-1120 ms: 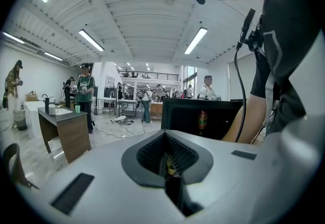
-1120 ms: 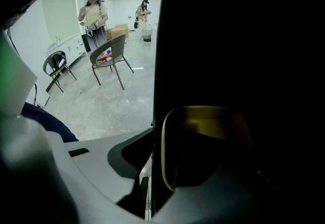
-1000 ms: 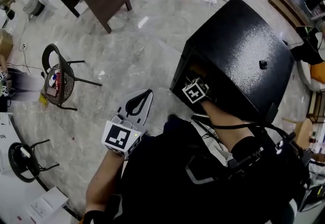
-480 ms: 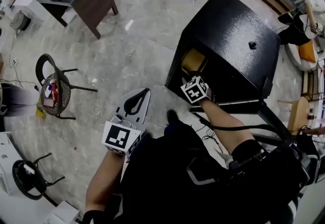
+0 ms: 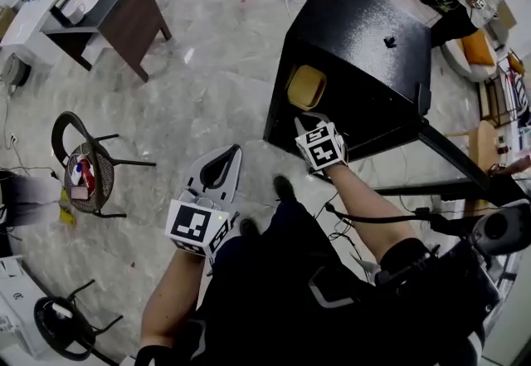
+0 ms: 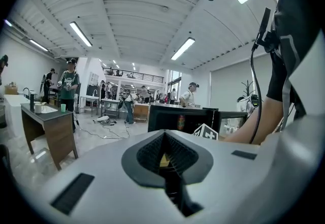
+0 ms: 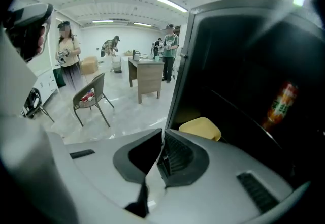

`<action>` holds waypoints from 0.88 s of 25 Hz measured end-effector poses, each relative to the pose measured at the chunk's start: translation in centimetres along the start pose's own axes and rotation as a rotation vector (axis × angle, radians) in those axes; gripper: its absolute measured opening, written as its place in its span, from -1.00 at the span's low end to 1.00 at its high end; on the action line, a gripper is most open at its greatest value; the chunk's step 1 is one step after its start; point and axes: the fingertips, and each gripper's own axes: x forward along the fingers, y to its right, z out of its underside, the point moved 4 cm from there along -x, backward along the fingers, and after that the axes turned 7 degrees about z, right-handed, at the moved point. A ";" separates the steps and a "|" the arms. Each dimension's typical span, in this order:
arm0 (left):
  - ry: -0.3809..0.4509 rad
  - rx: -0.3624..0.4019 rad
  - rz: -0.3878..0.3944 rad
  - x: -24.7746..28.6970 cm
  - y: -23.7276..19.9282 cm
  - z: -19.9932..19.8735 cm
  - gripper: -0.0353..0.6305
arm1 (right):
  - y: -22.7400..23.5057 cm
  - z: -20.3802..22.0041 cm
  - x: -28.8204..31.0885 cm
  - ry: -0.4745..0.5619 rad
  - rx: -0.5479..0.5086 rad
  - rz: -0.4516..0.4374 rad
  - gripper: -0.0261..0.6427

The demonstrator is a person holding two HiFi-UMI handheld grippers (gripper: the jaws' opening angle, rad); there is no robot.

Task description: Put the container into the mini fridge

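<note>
Since the earlier frames, the right gripper (image 5: 312,125) has drawn back out of the mini fridge (image 5: 365,41) and now sits just outside its open front. Its jaws are closing to a narrow gap with nothing between them. The yellow container (image 5: 306,86) lies inside the fridge near the front edge of the opening, apart from that gripper. The left gripper (image 5: 226,158) hangs over the floor (image 5: 216,90), well apart from the fridge, with its jaws together and empty. In the right gripper view a blurred red-and-orange can (image 7: 280,101) shows at the right of the interior.
</note>
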 end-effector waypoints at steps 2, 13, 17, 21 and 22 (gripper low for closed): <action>0.005 0.000 0.016 -0.7 0.5 -0.1 -0.87 | -0.6 -0.5 -1.6 0.027 0.026 0.006 -0.84; 0.028 -0.002 0.110 -3.4 2.7 0.0 -0.87 | -3.0 -2.9 -10.5 0.208 0.125 0.082 -0.87; 0.039 -0.013 0.128 -3.6 2.9 -0.3 -0.87 | -3.6 -3.9 -13.6 0.248 0.138 0.084 -0.87; 0.041 -0.004 0.164 -3.2 3.2 -0.8 -0.87 | -3.8 -5.1 -17.2 0.296 0.123 0.108 -0.87; 0.042 -0.008 0.166 -3.0 3.2 -0.9 -0.87 | -3.7 -5.4 -18.0 0.307 0.117 0.114 -0.87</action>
